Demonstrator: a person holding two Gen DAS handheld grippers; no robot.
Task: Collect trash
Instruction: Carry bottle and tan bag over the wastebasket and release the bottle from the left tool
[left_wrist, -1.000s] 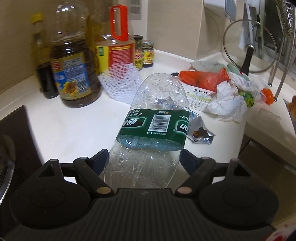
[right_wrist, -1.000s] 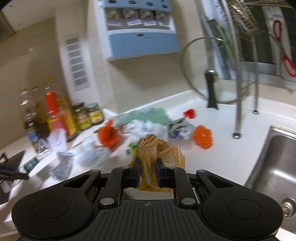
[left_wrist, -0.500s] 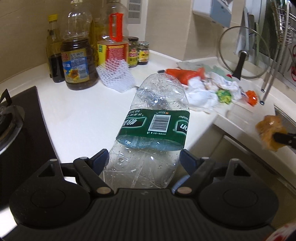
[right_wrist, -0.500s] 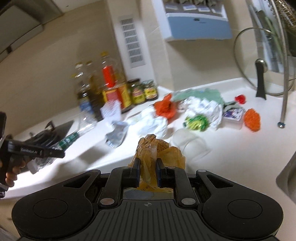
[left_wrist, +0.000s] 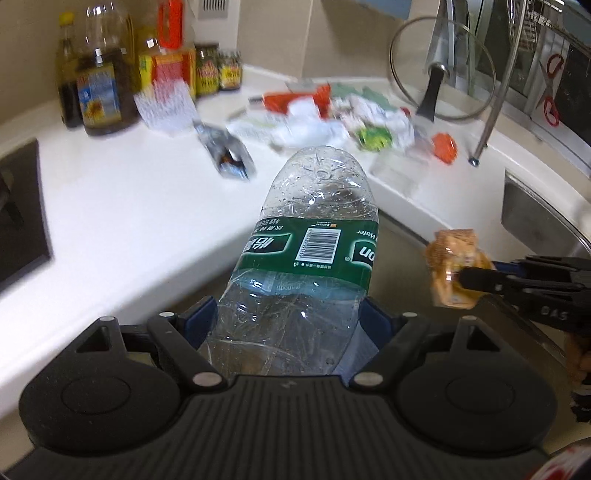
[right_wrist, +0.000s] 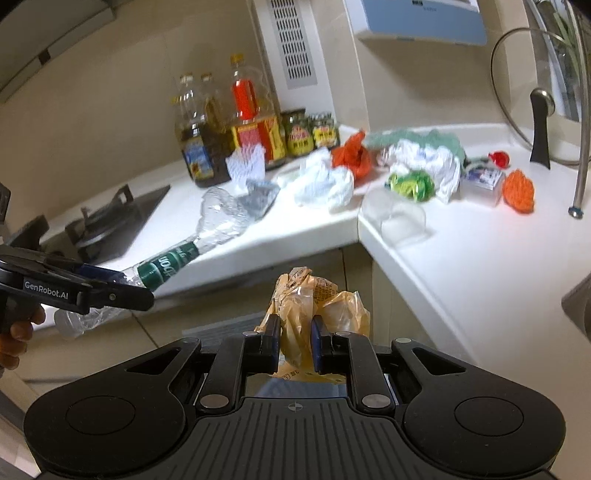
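My left gripper (left_wrist: 286, 325) is shut on a crushed clear plastic bottle (left_wrist: 306, 254) with a green label, held off the counter's front edge. The bottle (right_wrist: 207, 229) and the left gripper (right_wrist: 122, 291) also show at the left of the right wrist view. My right gripper (right_wrist: 294, 341) is shut on a crumpled orange-yellow plastic wrapper (right_wrist: 314, 299), held in front of the counter's corner. That wrapper (left_wrist: 452, 266) and the right gripper (left_wrist: 469, 275) appear at the right of the left wrist view.
Trash lies on the white counter (right_wrist: 461, 258): white crumpled paper (right_wrist: 325, 181), an orange bag (right_wrist: 351, 155), a green wrapper (right_wrist: 412, 184), a silver foil packet (left_wrist: 227, 151), an orange net (right_wrist: 519, 190). Oil bottles (right_wrist: 199, 147), jars, a glass lid (left_wrist: 439, 70), a stove (right_wrist: 107, 221) and a sink (left_wrist: 539, 218) surround it.
Both grippers have drawn back from the counter with their loads, so the trash pile looks farther off. The right gripper with the wrapper has come into the left wrist view.
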